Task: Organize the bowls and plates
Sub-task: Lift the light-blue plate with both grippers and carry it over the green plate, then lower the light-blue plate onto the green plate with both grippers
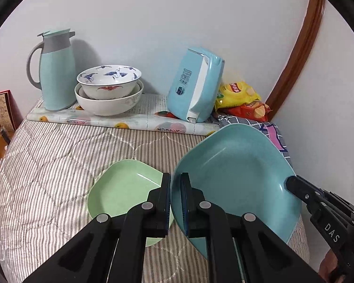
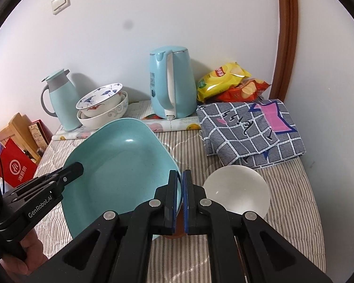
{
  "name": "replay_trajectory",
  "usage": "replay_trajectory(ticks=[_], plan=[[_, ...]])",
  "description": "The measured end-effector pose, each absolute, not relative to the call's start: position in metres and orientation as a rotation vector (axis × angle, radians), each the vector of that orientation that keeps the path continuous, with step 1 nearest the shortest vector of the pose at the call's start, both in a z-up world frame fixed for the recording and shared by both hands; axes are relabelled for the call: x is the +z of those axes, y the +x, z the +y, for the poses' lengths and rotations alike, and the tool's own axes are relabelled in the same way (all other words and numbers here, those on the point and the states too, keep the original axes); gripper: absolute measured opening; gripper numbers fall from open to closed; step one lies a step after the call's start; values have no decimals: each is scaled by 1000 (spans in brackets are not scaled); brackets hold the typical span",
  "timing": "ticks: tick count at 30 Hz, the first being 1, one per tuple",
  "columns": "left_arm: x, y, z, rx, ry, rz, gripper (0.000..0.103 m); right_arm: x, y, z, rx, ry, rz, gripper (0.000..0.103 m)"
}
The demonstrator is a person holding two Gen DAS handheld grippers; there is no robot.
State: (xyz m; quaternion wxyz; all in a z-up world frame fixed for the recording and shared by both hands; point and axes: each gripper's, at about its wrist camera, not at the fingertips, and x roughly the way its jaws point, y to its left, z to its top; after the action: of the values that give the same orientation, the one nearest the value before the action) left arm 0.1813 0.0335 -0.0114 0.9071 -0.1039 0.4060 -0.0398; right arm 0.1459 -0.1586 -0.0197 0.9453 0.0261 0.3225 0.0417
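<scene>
A large blue square plate is held off the striped cloth, tilted. My left gripper is shut on its left rim. My right gripper is shut on its right rim; the plate also shows in the right wrist view. The right gripper reaches in from the right in the left wrist view. A green square plate lies on the cloth just left of the blue plate. A white bowl sits on the cloth to the right. Two stacked patterned bowls stand at the back.
A teal thermos jug and a blue electric kettle stand at the back on a fruit-print mat. Snack bags and a folded checked cloth lie back right. Boxes and a red bag sit beyond the left edge.
</scene>
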Motion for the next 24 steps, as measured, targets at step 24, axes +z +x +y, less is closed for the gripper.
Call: replay_trajectory(ticks=[24], plan=[[-21, 190, 77, -2, -257, 855, 9, -25, 173, -116, 151, 13, 676, 5]])
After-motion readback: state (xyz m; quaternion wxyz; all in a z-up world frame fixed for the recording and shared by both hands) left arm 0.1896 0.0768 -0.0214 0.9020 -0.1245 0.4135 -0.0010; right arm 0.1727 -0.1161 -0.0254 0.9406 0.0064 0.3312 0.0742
